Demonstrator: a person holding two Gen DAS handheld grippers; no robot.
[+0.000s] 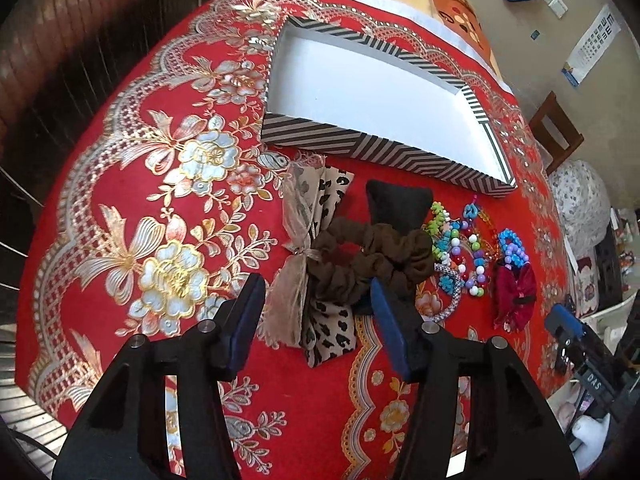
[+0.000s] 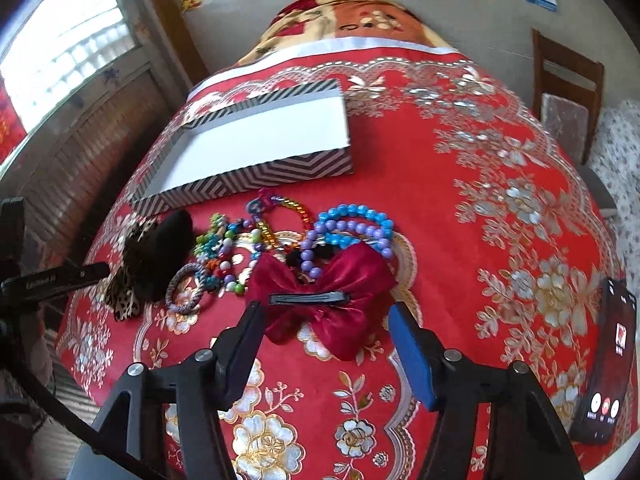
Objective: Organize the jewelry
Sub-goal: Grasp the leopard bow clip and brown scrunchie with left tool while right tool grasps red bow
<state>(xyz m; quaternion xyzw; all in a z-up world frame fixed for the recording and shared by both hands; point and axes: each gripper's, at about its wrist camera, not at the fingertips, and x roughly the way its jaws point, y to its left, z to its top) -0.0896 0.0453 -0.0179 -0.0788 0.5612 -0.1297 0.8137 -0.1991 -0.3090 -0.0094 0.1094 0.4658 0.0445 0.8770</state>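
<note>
On the red floral tablecloth (image 1: 132, 168) stands an open striped box (image 1: 360, 148) with a white, bare inside, also in the right wrist view (image 2: 248, 184). My left gripper (image 1: 316, 296) is open and hangs over a brown scrunchie (image 1: 372, 264) and a leopard-print bow with tulle (image 1: 320, 332), which lie between its fingers. A black cushion (image 1: 400, 200) sits behind them. My right gripper (image 2: 326, 310) is open, and its fingers flank a dark red satin bow (image 2: 340, 280) with a grey clip on it. Coloured bead bracelets (image 2: 348, 220) lie just behind that bow.
A phone (image 2: 608, 360) lies near the table's right edge. A wooden chair (image 2: 568, 80) stands at the far right and a patterned blanket (image 2: 352, 20) covers the far end. A braided ring bracelet (image 2: 188, 288) lies left of the red bow. The near table edge is close.
</note>
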